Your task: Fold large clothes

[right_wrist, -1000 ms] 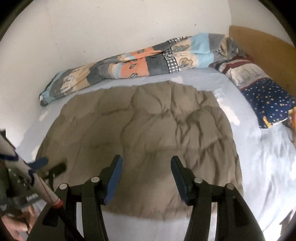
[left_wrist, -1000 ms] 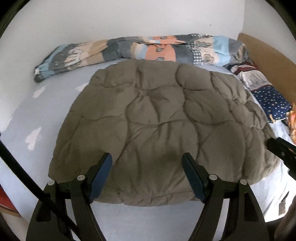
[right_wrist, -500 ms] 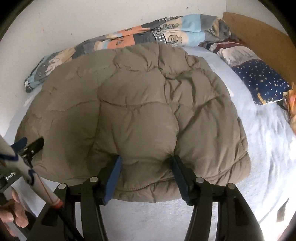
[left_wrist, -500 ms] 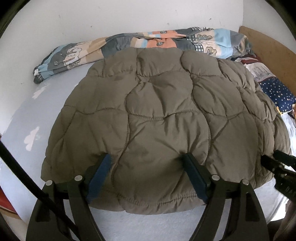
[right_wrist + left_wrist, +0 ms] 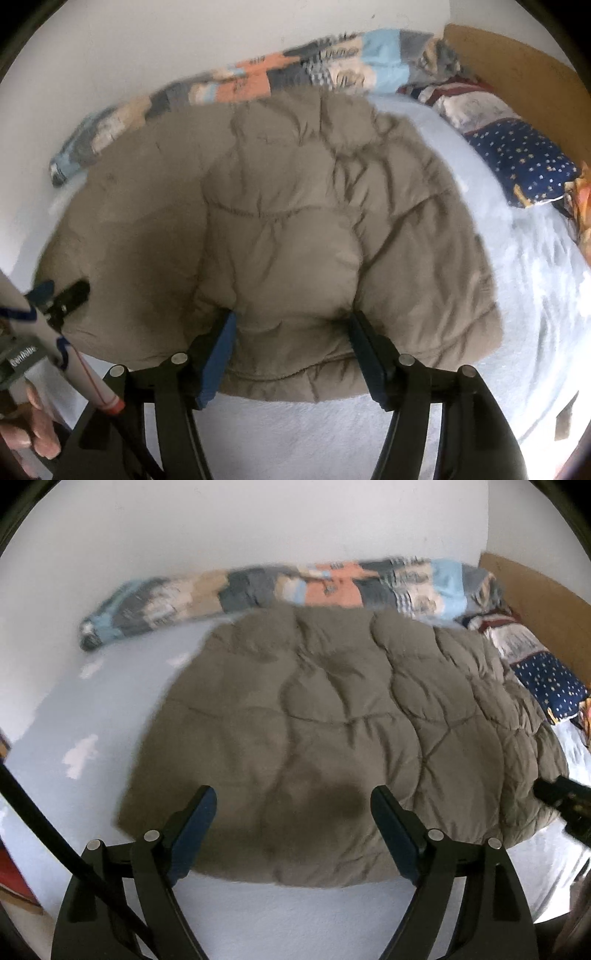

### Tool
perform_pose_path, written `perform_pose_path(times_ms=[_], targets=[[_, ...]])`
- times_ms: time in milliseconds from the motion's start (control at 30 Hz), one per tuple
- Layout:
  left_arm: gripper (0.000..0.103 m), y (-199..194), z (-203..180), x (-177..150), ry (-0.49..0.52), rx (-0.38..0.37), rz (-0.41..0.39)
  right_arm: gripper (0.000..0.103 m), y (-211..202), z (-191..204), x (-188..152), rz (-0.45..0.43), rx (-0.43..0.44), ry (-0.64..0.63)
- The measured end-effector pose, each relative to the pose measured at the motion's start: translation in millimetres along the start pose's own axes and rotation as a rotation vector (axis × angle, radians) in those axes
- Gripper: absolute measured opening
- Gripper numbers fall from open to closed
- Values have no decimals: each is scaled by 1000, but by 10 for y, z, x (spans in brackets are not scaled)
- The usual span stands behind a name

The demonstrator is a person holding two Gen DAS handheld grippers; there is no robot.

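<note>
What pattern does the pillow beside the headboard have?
Navy blue with small pale stars on the pillow; clearest in the right wrist view.

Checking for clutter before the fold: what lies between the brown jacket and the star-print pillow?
Only bare pale sheet separates the jacket from the pillow, seen in the right wrist view.

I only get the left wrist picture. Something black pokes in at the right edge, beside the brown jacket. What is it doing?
Observer: That is the right tool; its jaws are opening, with a puffy fold of the jacket bunched between them.
Operator: Who holds the left tool?
Observer: A person's hand, at its handle.
Operator: Does the jacket touch the starry pillow?
Observer: No, a strip of bedsheet separates them.
</note>
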State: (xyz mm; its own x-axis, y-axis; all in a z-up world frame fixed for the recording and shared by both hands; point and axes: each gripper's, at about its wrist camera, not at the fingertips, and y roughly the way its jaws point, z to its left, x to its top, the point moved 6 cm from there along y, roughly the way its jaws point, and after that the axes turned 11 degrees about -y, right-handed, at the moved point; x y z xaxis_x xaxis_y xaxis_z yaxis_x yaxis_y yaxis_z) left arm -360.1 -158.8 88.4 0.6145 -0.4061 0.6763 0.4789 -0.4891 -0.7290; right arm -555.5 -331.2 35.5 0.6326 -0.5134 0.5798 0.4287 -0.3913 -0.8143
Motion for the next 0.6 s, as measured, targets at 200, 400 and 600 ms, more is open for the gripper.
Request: perform_pose_path(times_ms=[200,400,600], targets=[[85,62,210,-77,20,77,4,68,-228,-125,-64,-54,-65,38],[85,231,286,-126,25,108,21,68,-1,-190,-67,3,-65,90],[85,288,250,-154,47,130,10,71,174,-118,-84,39,-100,54]])
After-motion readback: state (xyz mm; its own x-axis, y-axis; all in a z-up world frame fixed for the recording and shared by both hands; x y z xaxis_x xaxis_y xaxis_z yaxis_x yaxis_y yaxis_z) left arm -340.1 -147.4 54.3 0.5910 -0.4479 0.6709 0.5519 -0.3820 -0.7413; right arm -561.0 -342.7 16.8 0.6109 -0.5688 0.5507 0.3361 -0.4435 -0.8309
